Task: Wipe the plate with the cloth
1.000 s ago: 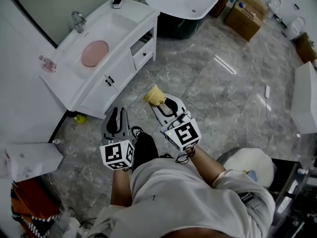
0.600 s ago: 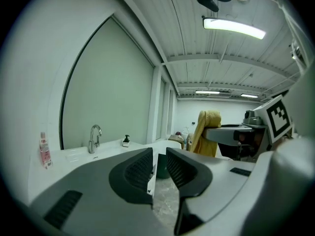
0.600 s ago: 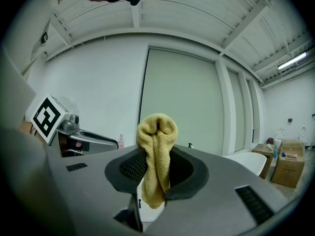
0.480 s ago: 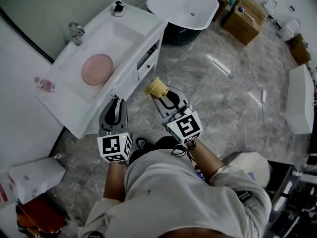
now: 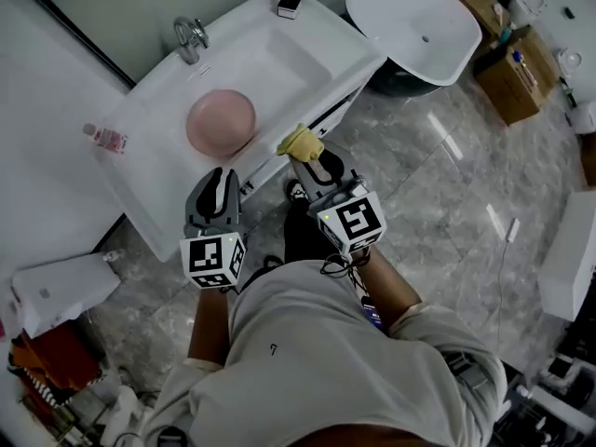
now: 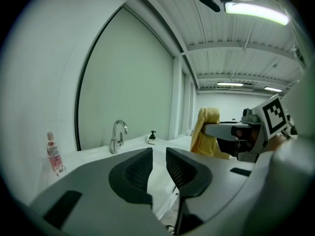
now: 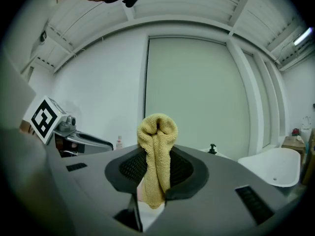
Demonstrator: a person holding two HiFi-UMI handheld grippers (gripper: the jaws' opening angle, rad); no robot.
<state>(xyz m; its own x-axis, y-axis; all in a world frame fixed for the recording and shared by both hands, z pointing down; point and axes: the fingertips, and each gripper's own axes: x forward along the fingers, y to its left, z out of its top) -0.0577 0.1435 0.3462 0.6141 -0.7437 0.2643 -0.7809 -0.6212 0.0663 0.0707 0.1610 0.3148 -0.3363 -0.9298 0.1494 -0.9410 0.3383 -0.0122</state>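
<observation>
A pink plate [image 5: 221,122] lies in the basin of the white vanity [image 5: 307,40]. My right gripper [image 5: 302,158] is shut on a folded yellow cloth [image 5: 300,142], which it holds at the vanity's front edge, just right of the plate. In the right gripper view the cloth [image 7: 157,132] stands up between the jaws of that gripper [image 7: 157,157]. My left gripper [image 5: 217,179] hovers at the vanity's near edge below the plate. Its jaws stand almost together with nothing between them [image 6: 159,154]. The left gripper view shows the cloth [image 6: 209,134] to its right; the plate is hidden there.
A chrome faucet [image 5: 191,35] and a soap dispenser [image 5: 290,0] stand at the basin's back. A small bottle [image 5: 104,138] sits on the counter's left end. A white bathtub [image 5: 424,26] and cardboard boxes [image 5: 517,68] lie to the right on the marble floor.
The person has stepped up to the vanity. Both grippers have moved from over the floor to the counter's front edge, the cloth still held in the right one.
</observation>
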